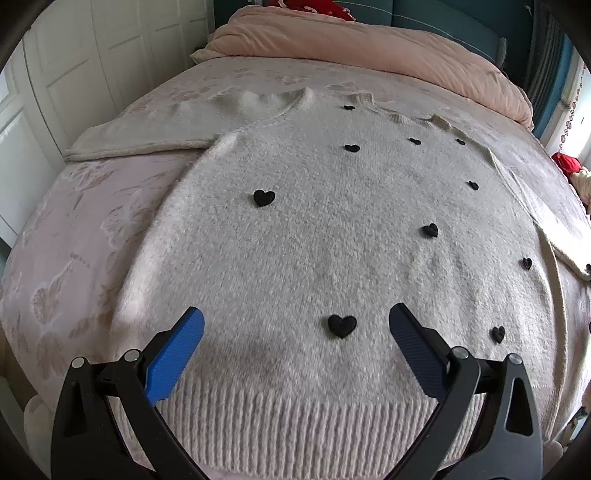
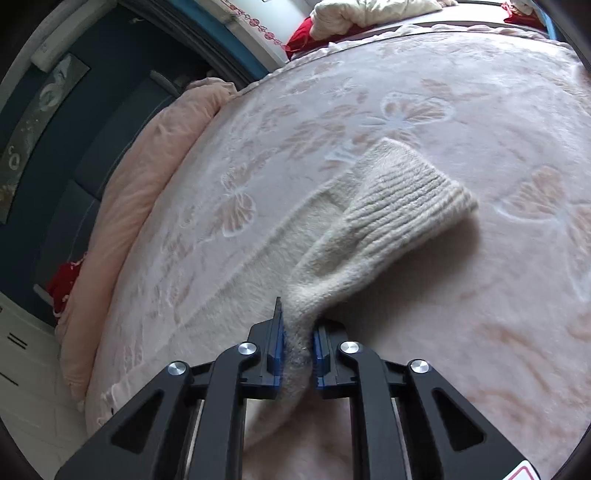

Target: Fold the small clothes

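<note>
Left wrist view: a bed (image 1: 92, 221) covered by a pale pink bedspread with a raised butterfly pattern is seen from above at a steep downward angle. A peach duvet (image 1: 369, 48) is bunched along the far end. White panelled wardrobe doors (image 1: 92, 55) are seen at the left edge.

A cream fluffy knitted sweater (image 1: 332, 240) is laid flat on the bedspread, front up, its ribbed hem (image 1: 295, 424) nearest the camera and its neckline toward the duvet. One sleeve (image 1: 147, 129) is stretched out flat to the left. Small black hearts (image 1: 264, 198) are scattered over the front.

The left gripper (image 1: 295, 325) is held over the lower part of the sweater, just above the hem, pointing steeply down. Its jaws are spread wide, the blue pads (image 1: 177, 354) standing apart with one black heart (image 1: 342, 325) between them; nothing is clasped. Whether the tips touch the knit cannot be told.

Right wrist view: the same bedspread (image 2: 480, 295) is shown, with the duvet (image 2: 147, 166) running along its left side and a dark blue wall (image 2: 92, 110) beyond. A heap of cream and red cloth (image 2: 351, 14) is seen at the far top edge.

The right gripper (image 2: 298, 343) is angled downward over the bed, its jaws drawn close together and clamped on the sweater's other sleeve (image 2: 332, 277). The sleeve is pinched a little behind its ribbed cuff (image 2: 406, 206), which extends beyond the fingertips over the bedspread; whether the cuff rests on the bedspread cannot be told.
</note>
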The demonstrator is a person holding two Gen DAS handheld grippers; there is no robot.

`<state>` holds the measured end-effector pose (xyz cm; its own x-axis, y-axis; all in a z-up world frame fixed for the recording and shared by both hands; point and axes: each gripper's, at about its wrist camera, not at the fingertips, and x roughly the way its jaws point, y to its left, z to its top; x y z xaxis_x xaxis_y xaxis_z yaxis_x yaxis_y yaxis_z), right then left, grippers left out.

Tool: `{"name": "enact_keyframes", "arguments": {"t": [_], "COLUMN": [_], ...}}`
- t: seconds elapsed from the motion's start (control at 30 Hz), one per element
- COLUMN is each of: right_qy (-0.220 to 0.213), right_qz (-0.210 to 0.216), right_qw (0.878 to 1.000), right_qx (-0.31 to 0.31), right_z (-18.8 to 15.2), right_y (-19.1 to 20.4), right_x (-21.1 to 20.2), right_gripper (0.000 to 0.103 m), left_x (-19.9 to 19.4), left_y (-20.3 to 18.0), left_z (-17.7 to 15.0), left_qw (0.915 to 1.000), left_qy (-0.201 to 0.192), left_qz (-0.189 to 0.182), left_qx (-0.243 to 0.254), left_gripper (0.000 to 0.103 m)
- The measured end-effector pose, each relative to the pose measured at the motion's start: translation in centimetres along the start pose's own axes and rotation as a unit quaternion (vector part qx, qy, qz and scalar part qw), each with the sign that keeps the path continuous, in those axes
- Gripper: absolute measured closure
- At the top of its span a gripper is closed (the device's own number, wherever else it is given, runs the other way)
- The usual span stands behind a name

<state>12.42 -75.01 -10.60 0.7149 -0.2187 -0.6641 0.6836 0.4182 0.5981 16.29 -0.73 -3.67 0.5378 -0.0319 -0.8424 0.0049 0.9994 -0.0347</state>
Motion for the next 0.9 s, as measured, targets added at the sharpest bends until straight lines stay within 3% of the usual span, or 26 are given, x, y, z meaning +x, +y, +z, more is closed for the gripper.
{"name": "enact_keyframes", "arguments": {"t": [0.1, 0.23, 0.3, 0.37, 0.47, 0.53, 0.6, 0.63, 0.7, 0.77, 0.83, 0.9], "right_qy": [-0.038, -0.043, -0.028, -0.002, 0.077, 0.143, 0.199, 0.204, 0.207, 0.206, 0.193, 0.189], "right_qz": [0.033, 0.142, 0.212, 0.274, 0.339, 0.342, 0.307, 0.296, 0.280, 0.272, 0.245, 0.205], "right_qw": [0.998, 0.983, 0.962, 0.930, 0.881, 0.854, 0.834, 0.833, 0.845, 0.869, 0.894, 0.915], "right_qx": [-0.027, -0.106, -0.173, -0.243, -0.320, -0.365, -0.413, -0.421, -0.407, -0.358, -0.322, -0.291], "right_z": [-0.2, -2.0, -4.7, -8.7, -16.7, -22.7, -28.9, -30.0, -31.0, -30.0, -28.4, -26.4], "right_y": [3.2, 12.4, 19.2, 25.8, 33.8, 37.0, 38.1, 37.8, 35.4, 31.6, 27.7, 23.8], "right_x": [-1.9, -4.7, -6.8, -8.3, -8.0, -5.9, -3.1, -2.5, -2.2, -2.6, -3.0, -3.0], "right_gripper": [0.091, 0.091, 0.091, 0.091, 0.088, 0.084, 0.081, 0.081, 0.079, 0.060, 0.052, 0.052], "left_x": [0.2, -0.1, -0.4, -0.9, -1.3, -1.1, -0.3, 0.7, 2.4, 4.5, 7.5, 10.7], "left_y": [0.4, 1.1, 1.5, 1.9, 2.6, 3.1, 3.6, 3.9, 4.2, 4.2, 3.4, 2.6], "left_z": [0.4, 1.4, 2.2, 3.2, 5.3, 7.1, 8.8, 10.0, 11.7, 13.5, 15.5, 16.8], "left_qw": [1.0000, 0.9995, 0.9987, 0.9973, 0.9934, 0.9886, 0.9832, 0.9801, 0.9750, 0.9724, 0.9707, 0.9667], "left_qy": [0.000, -0.011, -0.020, -0.034, -0.053, -0.063, -0.062, -0.053, -0.048, -0.044, -0.033, -0.010], "left_qz": [-0.003, -0.023, -0.035, -0.049, -0.076, -0.103, -0.129, -0.138, -0.157, -0.166, -0.174, -0.192], "left_qx": [-0.004, -0.022, -0.031, -0.043, -0.067, -0.090, -0.114, -0.132, -0.150, -0.158, -0.162, -0.169], "left_gripper": [0.005, 0.005, 0.005, 0.005, 0.005, 0.005, 0.005, 0.005, 0.005, 0.005, 0.005, 0.005]}}
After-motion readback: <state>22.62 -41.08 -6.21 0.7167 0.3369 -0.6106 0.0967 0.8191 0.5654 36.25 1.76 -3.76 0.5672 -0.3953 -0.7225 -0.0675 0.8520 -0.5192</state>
